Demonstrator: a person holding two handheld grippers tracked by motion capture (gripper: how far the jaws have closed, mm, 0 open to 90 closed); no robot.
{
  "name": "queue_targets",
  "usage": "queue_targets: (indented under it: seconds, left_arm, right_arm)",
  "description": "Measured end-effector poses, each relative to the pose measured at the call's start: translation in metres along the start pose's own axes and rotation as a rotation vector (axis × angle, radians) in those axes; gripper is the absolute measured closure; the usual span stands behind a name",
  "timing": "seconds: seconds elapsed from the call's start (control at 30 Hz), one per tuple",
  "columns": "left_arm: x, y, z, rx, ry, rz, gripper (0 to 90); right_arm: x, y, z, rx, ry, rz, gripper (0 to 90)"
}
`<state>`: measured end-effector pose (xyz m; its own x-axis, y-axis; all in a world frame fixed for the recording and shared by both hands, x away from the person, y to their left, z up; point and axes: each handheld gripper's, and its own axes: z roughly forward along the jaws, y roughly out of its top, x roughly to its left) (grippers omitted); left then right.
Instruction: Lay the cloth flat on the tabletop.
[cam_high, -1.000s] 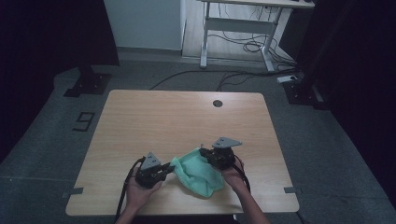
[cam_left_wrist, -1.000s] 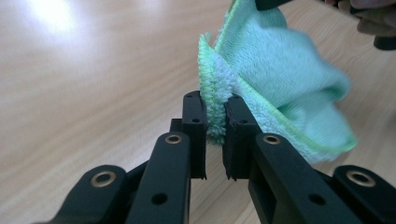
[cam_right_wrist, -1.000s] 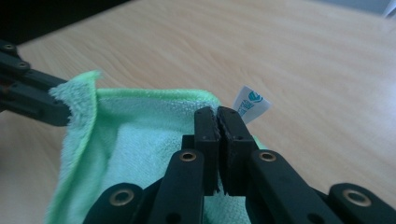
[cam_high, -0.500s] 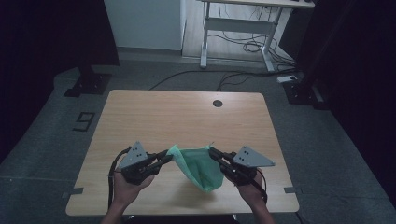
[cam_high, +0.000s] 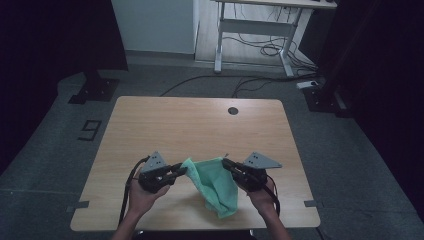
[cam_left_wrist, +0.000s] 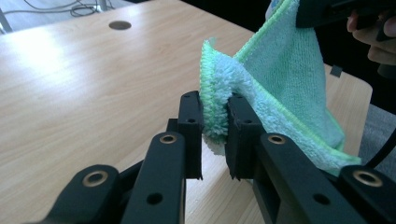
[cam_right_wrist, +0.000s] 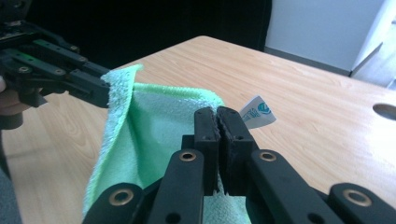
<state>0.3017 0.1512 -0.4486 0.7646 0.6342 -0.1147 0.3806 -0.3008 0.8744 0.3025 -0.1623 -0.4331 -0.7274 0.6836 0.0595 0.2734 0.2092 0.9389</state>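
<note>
Here the green cloth (cam_high: 214, 182) hangs between the two grippers above the near half of the table (cam_high: 200, 125), its top edge stretched roughly level from left to right and its long axis running down and a little to the right, so that the lowest corner droops toward the table's near edge. The left gripper (cam_high: 179, 171) pinches the cloth's upper left corner, and the right gripper (cam_high: 226, 163) pinches the upper right corner, so the cloth sits directly between the two and below the line that joins them. In the left gripper view, a thick fluffy fold of the cloth (cam_left_wrist: 275, 88) stands up between the two black jaws, which press on it from both sides; these jaws have just been opening slightly, yet the fold is gripped between them. That view also shows the pale, shaggy side of the fabric and its stitched green hem, which the high view is too small to give. In the right gripper view, the jaws are closed nearly together on a thin edge of the cloth (cam_right_wrist: 154, 135), and a small white label (cam_right_wrist: 258, 111) with a blue mark sticks out just beyond them. Across the cloth, the left gripper (cam_right_wrist: 106, 93) holds the far corner. A round dark hole (cam_high: 232, 110) sits in the tabletop, well apart from the cloth.
</note>
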Motion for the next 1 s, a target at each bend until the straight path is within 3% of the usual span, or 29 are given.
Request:
queue_targets:
  seconds: [0.33,0.37,0.4,0.47,0.5,0.53,0.6,0.63,0.67,0.87,1.0]
  left_arm:
    - [0.021,0.009,0.015,0.026,0.021,-0.015,76.0]
    - [0.033,0.014,0.022,0.036,0.039,-0.044,74.9]
    - [0.037,0.014,0.024,0.044,0.044,-0.046,73.4]
    - [0.043,0.014,0.028,0.056,0.059,-0.051,66.6]
    - [0.055,0.012,0.036,0.084,0.093,-0.082,57.9]
    - [0.061,0.010,0.040,0.104,0.144,-0.098,51.5]
    - [0.074,0.005,0.044,0.133,0.200,-0.133,38.1]
    - [0.074,0.005,0.044,0.133,0.200,-0.133,34.6]
    - [0.081,0.001,0.041,0.134,0.223,-0.169,33.9]
    - [0.065,-0.009,0.039,0.140,0.185,-0.184,36.2]
    - [0.052,-0.008,0.044,0.141,0.153,-0.168,36.3]
  right_arm:
    - [-0.009,0.004,0.016,0.022,-0.042,0.029,85.9]
    - [-0.017,0.012,0.032,0.032,-0.053,0.059,85.6]
    - [-0.020,0.015,0.041,0.050,-0.067,0.057,85.4]
    - [-0.024,0.016,0.047,0.062,-0.074,0.057,85.3]
    - [-0.035,0.014,0.066,0.108,-0.086,0.065,83.6]
    - [-0.039,0.012,0.073,0.125,-0.096,0.070,80.8]
    - [-0.048,0.005,0.088,0.157,-0.121,0.075,69.2]
    - [-0.051,0.001,0.094,0.169,-0.132,0.083,65.7]
    - [-0.054,-0.004,0.098,0.174,-0.140,0.098,57.9]
    - [-0.048,-0.017,0.092,0.179,-0.137,0.080,52.7]
    - [-0.041,-0.021,0.080,0.164,-0.116,0.076,52.6]
